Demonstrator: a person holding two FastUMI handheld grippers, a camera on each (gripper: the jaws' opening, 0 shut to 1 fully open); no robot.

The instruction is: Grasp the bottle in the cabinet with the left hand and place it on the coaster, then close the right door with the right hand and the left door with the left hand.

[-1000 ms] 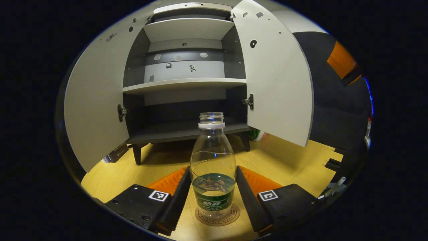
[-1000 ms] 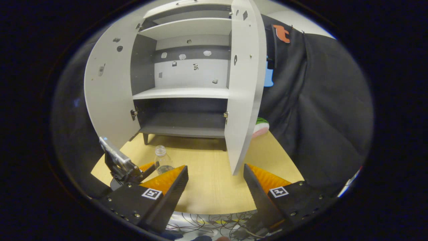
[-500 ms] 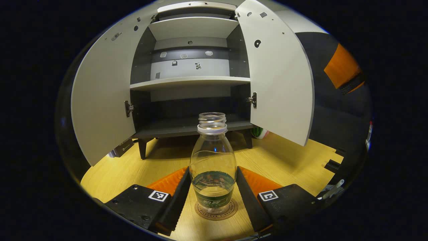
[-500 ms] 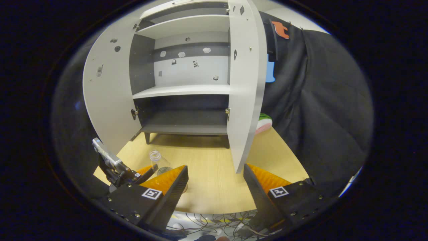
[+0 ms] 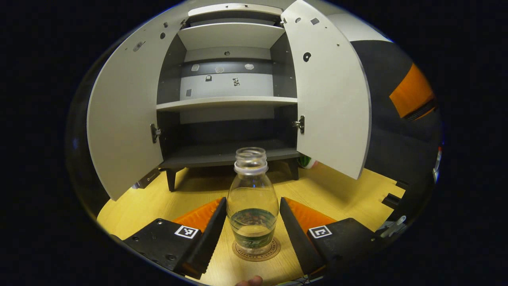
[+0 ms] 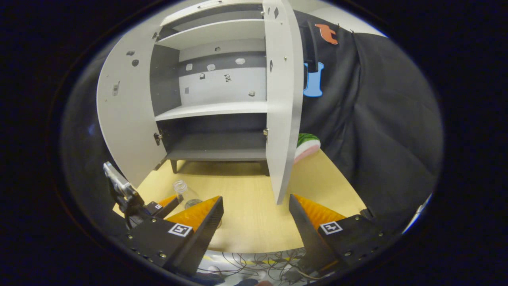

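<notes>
Pale wood-grain tabletop (image 5: 158, 198) underfoot, smooth and warm-toned, with dark draped cloth (image 6: 377, 119) hanging in folds to the right. Grey, flat-panelled cabinet (image 5: 226, 101) standing on short dark legs, both doors swung wide: left door (image 5: 123, 115) and right door (image 5: 333, 95), small metal hinges at the inner edges, pale shelf across a dark interior. Clear plastic bottle (image 5: 253, 202), capless, rounded at the shoulders, green label low on the body, upright on a round brown coaster (image 5: 256, 251) in front of the cabinet. Left gripper (image 5: 253, 222) spread just wider than the bottle, ridged fingers flanking without pressing. Right gripper (image 6: 256, 216) splayed over bare tabletop, holding nothing, near the right door's edge.
</notes>
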